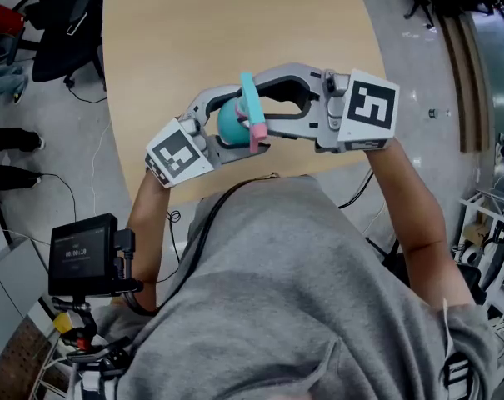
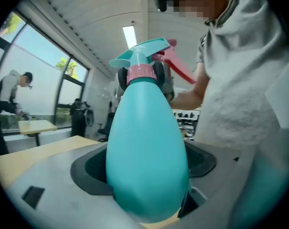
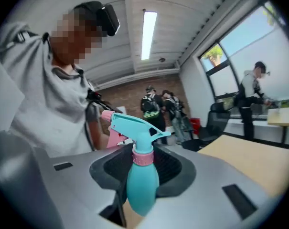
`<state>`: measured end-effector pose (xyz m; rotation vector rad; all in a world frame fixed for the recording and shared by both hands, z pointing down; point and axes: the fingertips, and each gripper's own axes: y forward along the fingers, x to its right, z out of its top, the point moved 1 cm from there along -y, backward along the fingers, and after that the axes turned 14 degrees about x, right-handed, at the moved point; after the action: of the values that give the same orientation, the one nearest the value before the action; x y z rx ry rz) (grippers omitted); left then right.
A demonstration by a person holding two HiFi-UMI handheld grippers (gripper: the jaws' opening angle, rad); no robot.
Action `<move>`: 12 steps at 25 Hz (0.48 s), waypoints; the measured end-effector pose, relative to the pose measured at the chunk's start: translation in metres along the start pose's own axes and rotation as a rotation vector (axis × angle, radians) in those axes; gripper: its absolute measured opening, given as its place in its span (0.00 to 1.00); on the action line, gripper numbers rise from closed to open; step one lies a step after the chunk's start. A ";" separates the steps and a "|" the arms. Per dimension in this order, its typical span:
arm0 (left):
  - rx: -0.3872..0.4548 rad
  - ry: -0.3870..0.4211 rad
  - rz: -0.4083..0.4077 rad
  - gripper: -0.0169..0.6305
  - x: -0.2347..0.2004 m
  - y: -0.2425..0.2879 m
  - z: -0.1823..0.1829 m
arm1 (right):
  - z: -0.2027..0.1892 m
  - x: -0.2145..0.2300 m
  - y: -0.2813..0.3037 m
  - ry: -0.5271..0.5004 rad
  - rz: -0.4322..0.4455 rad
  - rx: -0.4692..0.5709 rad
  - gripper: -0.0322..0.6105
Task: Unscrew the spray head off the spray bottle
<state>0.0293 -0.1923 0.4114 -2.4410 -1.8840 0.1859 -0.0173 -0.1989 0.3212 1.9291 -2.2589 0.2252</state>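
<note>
Backdrop: tan table (image 1: 193,40) well below both grippers, office ceiling and windows behind.
Left gripper (image 2: 144,175): jaws wide, pads clamped on the fat belly of the teal spray bottle (image 2: 146,142), its base down by the palm.
Right gripper (image 3: 143,173): jaws narrow, pads pressed on the bottle's slim shoulder, just under the pink collar (image 3: 143,158).
Long axis: runs straight out along both sets of fingers, base nearest, top farthest.
Spray head (image 3: 134,125): just past the right fingertips, untouched by them, seated on the collar, pink trigger (image 2: 175,66) jutting toward the person.
Nearer hand: right sits closer to the head, while left anchors lower down.
Next call: the twist should go round that axis, and the right pads look a touch low. The collar wants the bite, not the shoulder.
</note>
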 end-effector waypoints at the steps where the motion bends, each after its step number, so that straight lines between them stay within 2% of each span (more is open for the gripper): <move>1: 0.021 -0.016 -0.097 0.67 0.015 -0.001 0.008 | 0.004 -0.011 0.000 0.031 0.101 -0.004 0.26; 4: 0.076 -0.120 -0.323 0.67 0.053 -0.005 0.025 | 0.010 -0.039 -0.001 0.169 0.382 -0.009 0.26; 6: 0.108 -0.178 -0.404 0.67 0.069 -0.003 0.031 | 0.014 -0.048 -0.002 0.264 0.515 0.020 0.26; 7: 0.122 -0.191 -0.422 0.67 0.072 -0.001 0.033 | 0.015 -0.049 -0.001 0.299 0.552 0.036 0.26; 9: 0.137 -0.205 -0.415 0.67 0.071 0.002 0.032 | 0.015 -0.046 -0.001 0.328 0.567 0.060 0.26; 12: 0.115 -0.194 -0.337 0.67 0.059 0.006 0.025 | 0.011 -0.035 -0.005 0.314 0.497 0.076 0.26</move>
<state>0.0468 -0.1373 0.3824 -2.0584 -2.2565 0.5124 -0.0077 -0.1682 0.3027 1.2154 -2.4837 0.6313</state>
